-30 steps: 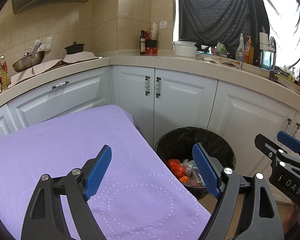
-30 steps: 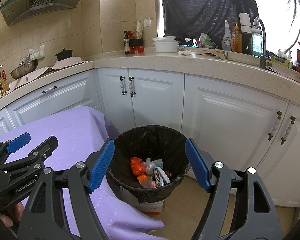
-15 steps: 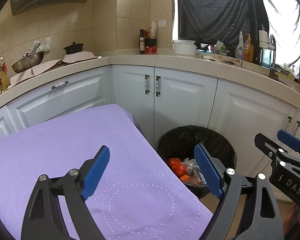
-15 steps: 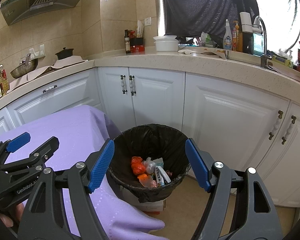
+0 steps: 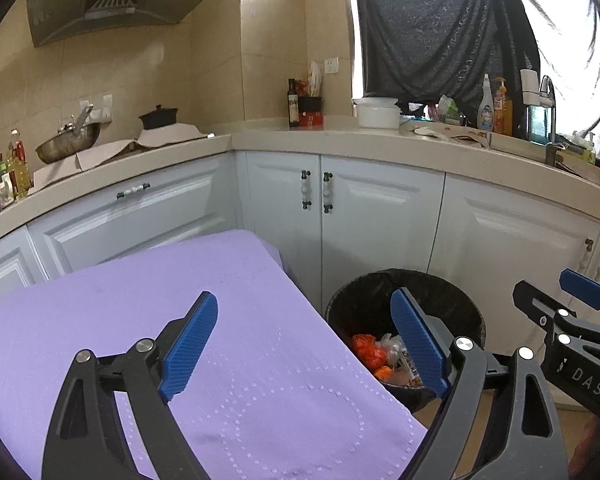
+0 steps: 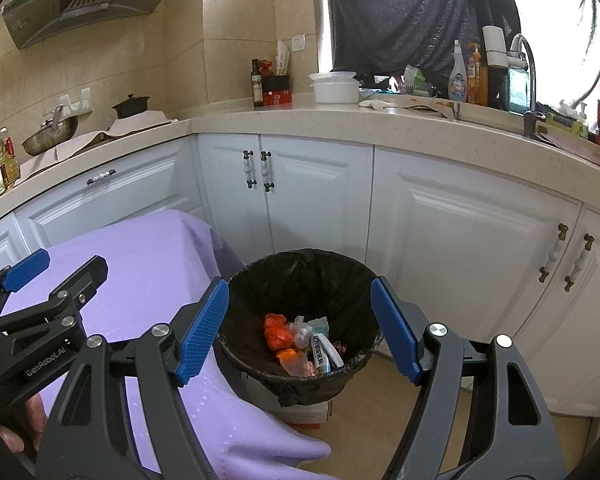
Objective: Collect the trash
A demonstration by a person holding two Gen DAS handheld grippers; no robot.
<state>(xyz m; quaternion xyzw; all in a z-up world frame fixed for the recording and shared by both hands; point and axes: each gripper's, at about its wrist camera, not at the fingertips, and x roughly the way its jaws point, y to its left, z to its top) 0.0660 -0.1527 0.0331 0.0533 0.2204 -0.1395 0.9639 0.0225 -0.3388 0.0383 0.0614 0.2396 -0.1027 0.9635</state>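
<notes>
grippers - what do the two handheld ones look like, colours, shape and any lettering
Both match: black angular frames with triangular cut-outs, silver round bolts at the joints, and long ribbed blue pads on the two fingers. The left gripper, seen side-on from the right wrist view, carries white "GenRobot.AI" lettering. The right gripper, seen from the left wrist view, shows white letters "DAS". No cables or sleeves are visible.

The left gripper (image 6: 32, 292) is showing the white words "GenRobot.AI" along its black body. The right gripper (image 5: 572, 300) is carrying the white letters "DAS" on its black side. Print on the packets in the bin (image 6: 256, 280) is too small to read.
</notes>
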